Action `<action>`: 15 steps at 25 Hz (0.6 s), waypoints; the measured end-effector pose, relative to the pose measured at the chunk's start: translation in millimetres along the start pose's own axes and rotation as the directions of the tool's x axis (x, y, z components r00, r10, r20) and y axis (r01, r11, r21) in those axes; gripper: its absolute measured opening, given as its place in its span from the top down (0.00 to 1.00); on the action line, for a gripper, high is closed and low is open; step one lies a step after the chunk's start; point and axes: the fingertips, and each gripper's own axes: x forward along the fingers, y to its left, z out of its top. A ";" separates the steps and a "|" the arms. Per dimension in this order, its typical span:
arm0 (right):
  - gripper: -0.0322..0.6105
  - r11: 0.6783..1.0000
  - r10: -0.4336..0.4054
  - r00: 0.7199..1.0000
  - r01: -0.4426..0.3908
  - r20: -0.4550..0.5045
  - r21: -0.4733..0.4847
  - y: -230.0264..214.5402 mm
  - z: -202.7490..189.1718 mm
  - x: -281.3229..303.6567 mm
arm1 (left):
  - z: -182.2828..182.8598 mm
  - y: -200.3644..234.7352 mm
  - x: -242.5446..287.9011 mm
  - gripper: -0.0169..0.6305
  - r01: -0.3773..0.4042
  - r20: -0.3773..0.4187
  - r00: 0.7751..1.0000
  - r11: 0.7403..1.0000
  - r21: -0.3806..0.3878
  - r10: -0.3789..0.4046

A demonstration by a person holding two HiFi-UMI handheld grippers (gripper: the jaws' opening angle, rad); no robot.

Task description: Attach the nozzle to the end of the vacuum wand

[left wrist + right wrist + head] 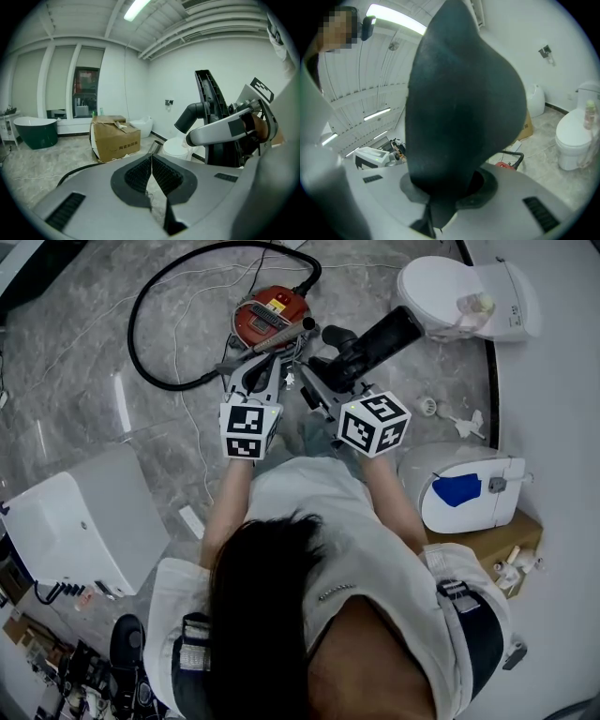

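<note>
The red vacuum cleaner (270, 313) lies on the floor with its black hose (141, 324) looped to the left. Its metal wand (281, 337) slants across it. My left gripper (261, 367) hovers over the wand, shut with nothing between its pads (151, 164); the wand's metal end (155, 146) shows just beyond them. My right gripper (323, 381) is shut on the black nozzle (384, 337), held up to the right of the wand. The nozzle (464, 108) fills the right gripper view, rising from the jaws of the right gripper (440, 187). It also stands upright in the left gripper view as the nozzle (211, 117).
A white toilet (469, 296) stands at the back right and another white fixture (464, 488) near my right arm, beside a cardboard box (497, 540). A white tub-like unit (75, 521) sits on the left. Another cardboard box (115, 136) and a green bathtub (35, 131) stand farther off.
</note>
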 end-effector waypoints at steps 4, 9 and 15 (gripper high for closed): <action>0.81 1.000 0.021 0.999 -0.021 -0.027 -0.014 -13.2 2.9 3.7 | -1.7 -1.4 13.9 0.97 -0.002 -0.031 1.000 1.000 0.000 0.002; 0.81 0.997 0.071 0.997 -0.071 -0.041 -0.009 -25.6 10.8 8.1 | 1.2 -2.4 30.9 0.97 -0.040 -0.046 0.998 0.999 0.021 0.041; 0.81 0.992 0.120 0.991 -0.122 -0.066 -0.026 -38.8 20.6 10.6 | -1.3 3.7 46.5 0.97 -0.068 -0.068 0.995 0.998 0.020 0.069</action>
